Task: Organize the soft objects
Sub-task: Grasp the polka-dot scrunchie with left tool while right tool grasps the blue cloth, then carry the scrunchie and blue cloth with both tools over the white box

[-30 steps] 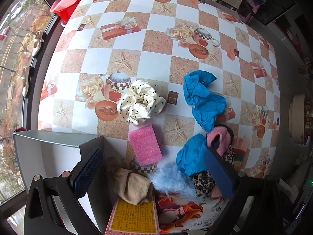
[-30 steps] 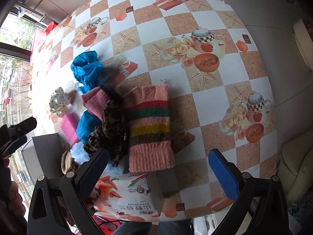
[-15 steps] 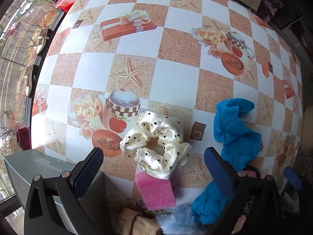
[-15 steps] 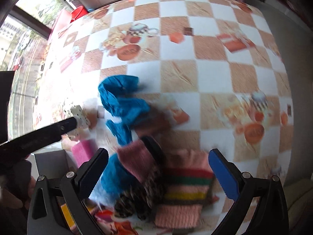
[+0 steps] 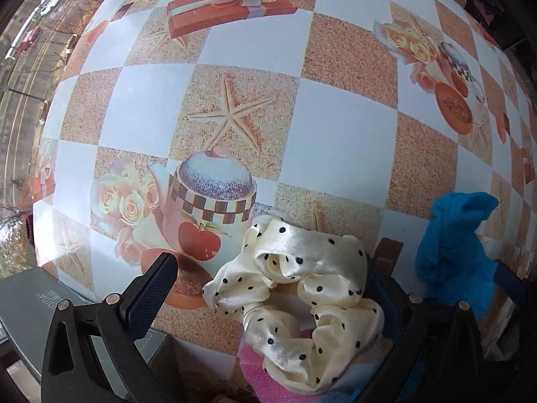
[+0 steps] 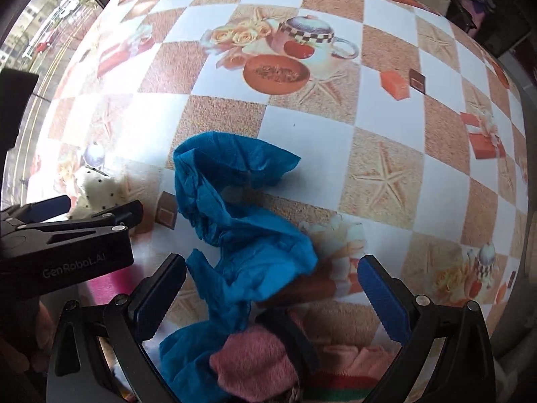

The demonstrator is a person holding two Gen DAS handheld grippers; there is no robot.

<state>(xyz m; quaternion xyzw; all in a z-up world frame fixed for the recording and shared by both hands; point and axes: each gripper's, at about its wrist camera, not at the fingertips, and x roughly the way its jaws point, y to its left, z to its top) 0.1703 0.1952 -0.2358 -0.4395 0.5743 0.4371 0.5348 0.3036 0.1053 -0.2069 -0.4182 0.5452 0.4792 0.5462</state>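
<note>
A cream polka-dot scrunchie (image 5: 302, 288) lies on the checked tablecloth, between the fingers of my open left gripper (image 5: 272, 288); it also shows in the right wrist view (image 6: 97, 188). It partly covers a pink sponge (image 5: 268, 376). A crumpled blue cloth (image 6: 241, 221) lies between the fingers of my open right gripper (image 6: 272, 282), and at the right in the left wrist view (image 5: 453, 252). A pink knitted item (image 6: 255, 359) and a striped knitted piece (image 6: 339, 386) lie below the blue cloth. The left gripper (image 6: 100, 211) is seen from the side.
A grey box (image 5: 33, 305) stands at the table's left front edge. The tablecloth (image 5: 335, 127) stretches away behind the soft items. A window with a street view runs along the left side.
Both grippers have moved forward and down. The left one now straddles the scrunchie, the right one the blue cloth. Both stay open.
</note>
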